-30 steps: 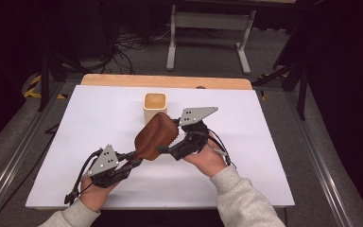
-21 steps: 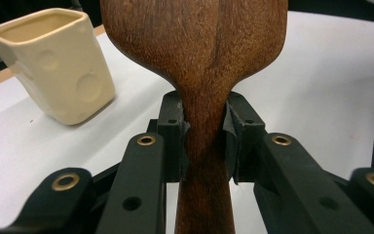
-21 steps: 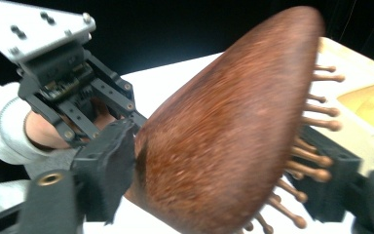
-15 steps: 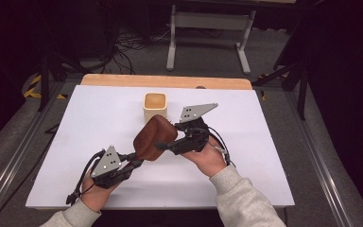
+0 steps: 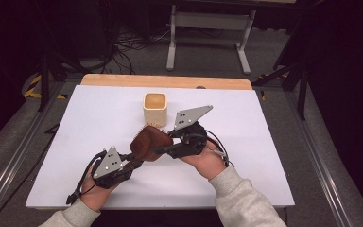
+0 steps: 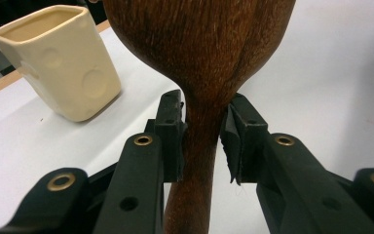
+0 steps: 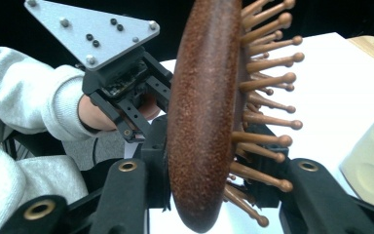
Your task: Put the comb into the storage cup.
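While the left hand-held gripper (image 6: 202, 139) is clamping the neck of the wooden hairbrush (image 5: 149, 143) and the right hand-held gripper (image 7: 209, 180), whose jaws have just been closing, is pinching the brush head across back and bristles, the brush is hanging above the worktop (image 5: 85, 118), just short of the cream cup (image 5: 155, 108). For a clean handover, the left hand should probably be letting go only once the right grip is feeling firm, since those bristles (image 7: 268, 78) are giving one pad poor footing.

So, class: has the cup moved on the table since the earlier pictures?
No. The cup stands at the same spot near the table's far edge, just beyond the brush.
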### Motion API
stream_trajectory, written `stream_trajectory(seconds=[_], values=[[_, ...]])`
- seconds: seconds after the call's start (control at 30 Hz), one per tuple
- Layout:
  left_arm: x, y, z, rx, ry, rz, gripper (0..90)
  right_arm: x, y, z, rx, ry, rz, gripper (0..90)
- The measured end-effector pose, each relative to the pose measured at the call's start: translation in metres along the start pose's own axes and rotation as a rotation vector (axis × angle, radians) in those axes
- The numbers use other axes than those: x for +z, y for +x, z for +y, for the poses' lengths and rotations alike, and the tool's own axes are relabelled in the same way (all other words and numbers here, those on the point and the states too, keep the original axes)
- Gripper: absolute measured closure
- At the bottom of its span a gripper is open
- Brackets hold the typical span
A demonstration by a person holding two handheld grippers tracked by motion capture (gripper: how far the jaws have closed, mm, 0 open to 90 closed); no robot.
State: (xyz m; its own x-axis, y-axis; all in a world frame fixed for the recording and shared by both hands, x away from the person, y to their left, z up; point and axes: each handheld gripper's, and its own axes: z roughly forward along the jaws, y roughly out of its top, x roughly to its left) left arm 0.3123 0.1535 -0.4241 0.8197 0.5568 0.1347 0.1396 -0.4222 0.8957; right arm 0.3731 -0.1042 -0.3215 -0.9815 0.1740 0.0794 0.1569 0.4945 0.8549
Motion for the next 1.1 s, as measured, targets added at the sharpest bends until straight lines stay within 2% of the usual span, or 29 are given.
stream_trajectory(seconds=[0.13, 0.3, 0.37, 0.4, 0.43, 0.47, 0.5, 0.57, 0.63, 0.7, 0.73, 0.83, 0.93, 1.1], values=[[0.000, 0.001, -0.001, 0.003, -0.013, -0.019, 71.0, 0.000, 0.003, 0.001, -0.017, 0.004, -0.006, 60.9], [0.001, 0.006, -0.003, -0.034, -0.032, -0.054, 64.3, -0.001, 0.005, 0.002, -0.022, 0.007, -0.009, 60.9], [0.000, 0.007, -0.004, -0.039, -0.050, -0.054, 57.5, -0.003, 0.006, 0.003, -0.023, 0.002, -0.018, 60.9], [0.000, 0.007, -0.004, -0.039, -0.050, -0.054, 49.7, -0.003, 0.006, 0.003, -0.023, 0.002, -0.018, 60.9], [0.000, 0.008, -0.005, -0.051, -0.058, -0.060, 49.7, -0.004, 0.005, 0.005, -0.026, 0.000, -0.019, 60.9], [0.000, 0.010, -0.005, -0.059, -0.062, -0.069, 37.9, -0.007, 0.006, 0.008, -0.031, -0.005, -0.029, 60.8], [-0.001, 0.013, -0.005, -0.086, -0.077, -0.082, 34.4, -0.008, 0.006, 0.009, -0.031, -0.004, -0.029, 60.8], [-0.004, 0.015, -0.005, -0.096, -0.093, -0.107, 31.4, -0.010, 0.006, 0.012, -0.039, -0.004, -0.038, 60.8], [-0.008, 0.017, -0.005, -0.095, -0.111, -0.096, 24.4, -0.013, 0.006, 0.015, -0.049, 0.000, -0.048, 60.8], [-0.009, 0.019, -0.005, -0.105, -0.125, -0.106, 18.9, -0.016, 0.006, 0.019, -0.051, -0.003, -0.052, 60.8], [-0.012, 0.022, -0.006, -0.118, -0.144, -0.098, 15.2, -0.018, 0.005, 0.021, -0.052, -0.003, -0.053, 60.7], [-0.015, 0.026, -0.007, -0.123, -0.172, -0.066, 6.6, -0.021, 0.005, 0.026, -0.059, -0.003, -0.064, 60.7], [-0.017, 0.029, -0.009, -0.122, -0.189, -0.046, 3.2, -0.024, 0.003, 0.030, -0.063, -0.005, -0.076, 60.7], [-0.020, 0.035, -0.013, -0.111, -0.172, -0.013, 0.9, -0.030, 0.000, 0.037, -0.065, -0.008, -0.094, 60.6]])
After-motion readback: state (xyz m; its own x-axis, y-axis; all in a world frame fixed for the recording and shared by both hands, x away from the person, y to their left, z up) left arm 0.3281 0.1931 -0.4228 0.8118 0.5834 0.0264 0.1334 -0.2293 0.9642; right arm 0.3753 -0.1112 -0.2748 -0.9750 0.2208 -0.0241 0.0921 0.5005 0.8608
